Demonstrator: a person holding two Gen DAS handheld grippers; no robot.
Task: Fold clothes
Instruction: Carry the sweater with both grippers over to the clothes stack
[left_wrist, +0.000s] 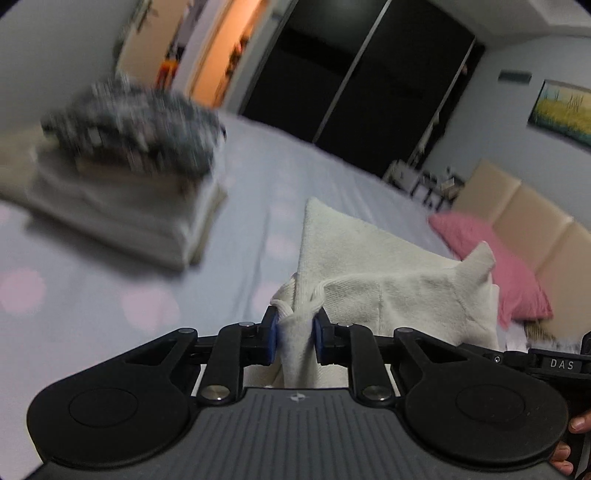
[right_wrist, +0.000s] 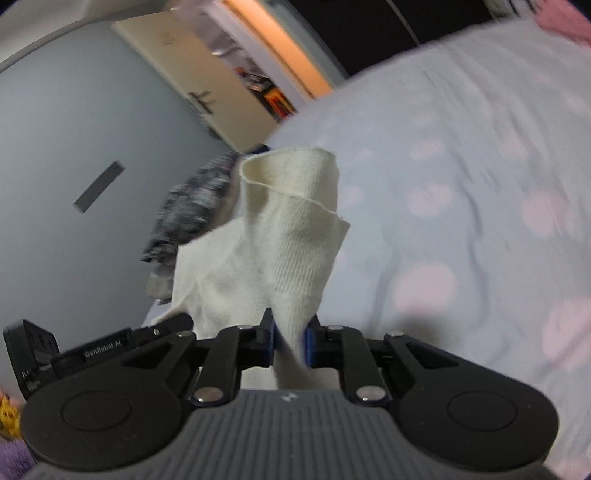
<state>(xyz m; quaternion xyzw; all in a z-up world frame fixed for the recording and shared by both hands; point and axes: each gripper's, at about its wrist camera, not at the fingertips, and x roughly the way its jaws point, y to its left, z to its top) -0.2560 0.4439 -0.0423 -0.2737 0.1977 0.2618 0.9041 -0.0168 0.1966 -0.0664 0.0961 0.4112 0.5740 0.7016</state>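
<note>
left gripper (left_wrist: 293, 334): clamped on bunched edge of cream knit garment (left_wrist: 388, 291)
right gripper (right_wrist: 290, 341): clamped on another edge of the same garment (right_wrist: 291, 236)
garment location: held up in the air between both grippers, above the bed (left_wrist: 277, 177), not lying flat
folded stack (left_wrist: 122, 206): on bed, well apart to the left, grey patterned piece (left_wrist: 140, 125) on top
pillow (left_wrist: 495, 262): pink, by the headboard
step (judged): carrying or spreading the garment for a fold
do it well: keep both grips firm, pull edges taut and level, lower onto bare sheet away from stack, align the edges before releasing
risk: cloth slipping from pads, bunching
</note>
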